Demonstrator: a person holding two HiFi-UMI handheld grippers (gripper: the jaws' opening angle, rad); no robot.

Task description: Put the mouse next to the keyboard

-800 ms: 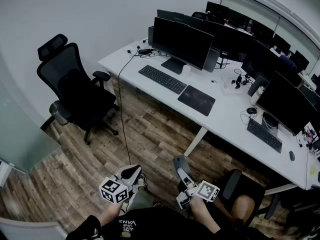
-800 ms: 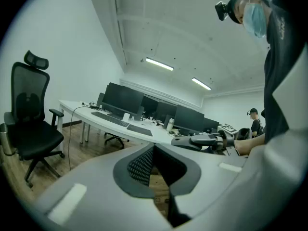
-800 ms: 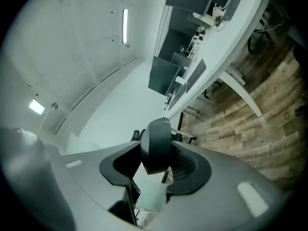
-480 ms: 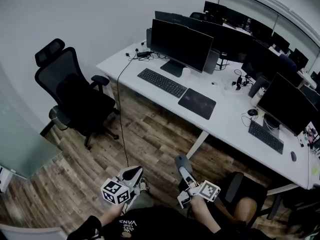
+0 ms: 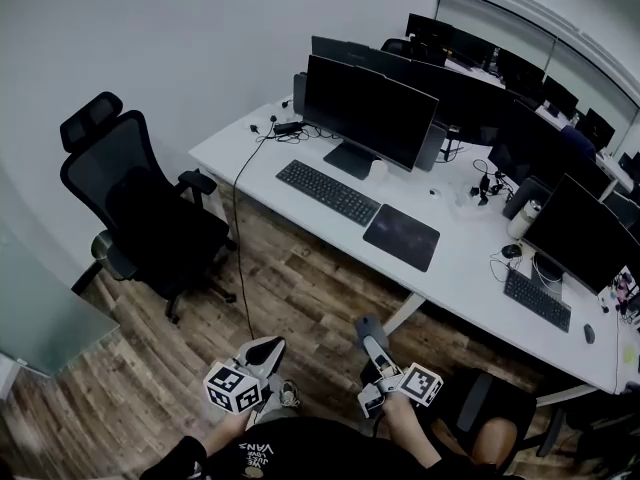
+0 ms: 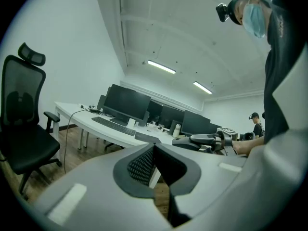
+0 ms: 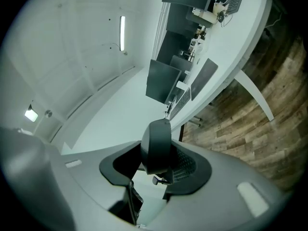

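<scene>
A black keyboard [image 5: 328, 192] lies on the white desk [image 5: 470, 248] in front of a monitor [image 5: 370, 108], with a dark mouse pad [image 5: 401, 236] to its right. Both grippers are held low over the wooden floor, well short of the desk. My right gripper [image 5: 372, 346] is shut on a dark grey mouse [image 5: 368, 328], which fills the gap between the pads in the right gripper view as the mouse [image 7: 158, 146]. My left gripper [image 5: 268, 350] points toward the desk, its jaws together with nothing in them. In the left gripper view the keyboard [image 6: 115, 125] lies far ahead of the left gripper [image 6: 154, 150].
A black office chair [image 5: 130, 208] stands left of the desk, and a cable [image 5: 238, 238] hangs from the desk to the floor. A second keyboard [image 5: 537, 299] and another mouse [image 5: 588, 334] lie at the desk's right end under more monitors. A second chair [image 5: 480, 403] is by my right leg.
The head view has shifted a little, so the desk and chair sit slightly differently in frame. Both grippers sit a bit lower in view, and the right one still holds the mouse.
</scene>
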